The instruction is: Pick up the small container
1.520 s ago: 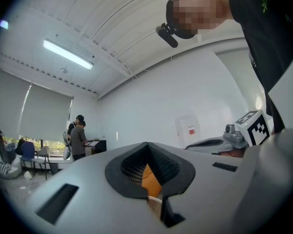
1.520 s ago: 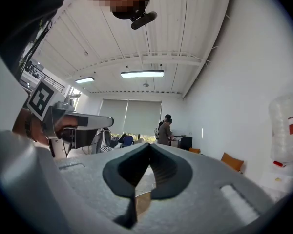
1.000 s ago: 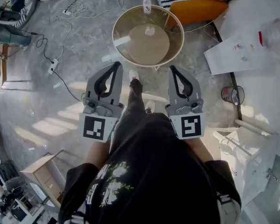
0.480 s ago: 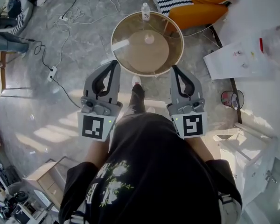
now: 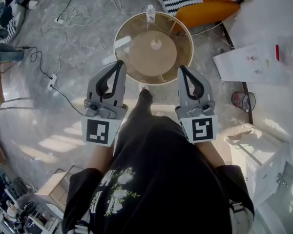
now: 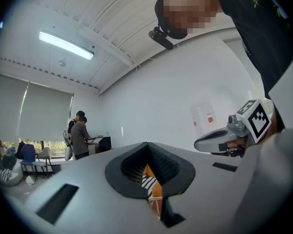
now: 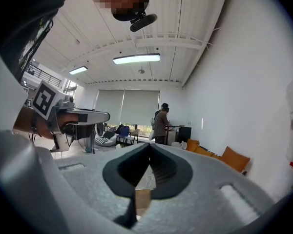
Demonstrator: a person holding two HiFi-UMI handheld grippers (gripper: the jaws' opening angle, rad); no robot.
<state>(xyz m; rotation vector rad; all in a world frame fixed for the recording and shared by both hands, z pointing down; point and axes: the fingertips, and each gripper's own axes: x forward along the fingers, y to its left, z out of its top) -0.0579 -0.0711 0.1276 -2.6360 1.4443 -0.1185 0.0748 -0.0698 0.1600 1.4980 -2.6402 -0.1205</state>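
Left gripper (image 5: 118,63) and right gripper (image 5: 181,68) have neared the table (image 5: 132,28), fingers (image 5: 98,80) clenched empty

A round glass-topped table (image 5: 179,29) carries a small container (image 5: 156,44) near its middle and a bottle (image 5: 150,13) at its far rim.

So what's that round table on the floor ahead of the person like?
The round table has a pale rim around a see-through, brownish top, with a tan disc showing beneath. It stands level on the grey marbled floor. A small pale container sits near its middle, a clear bottle at its far edge.
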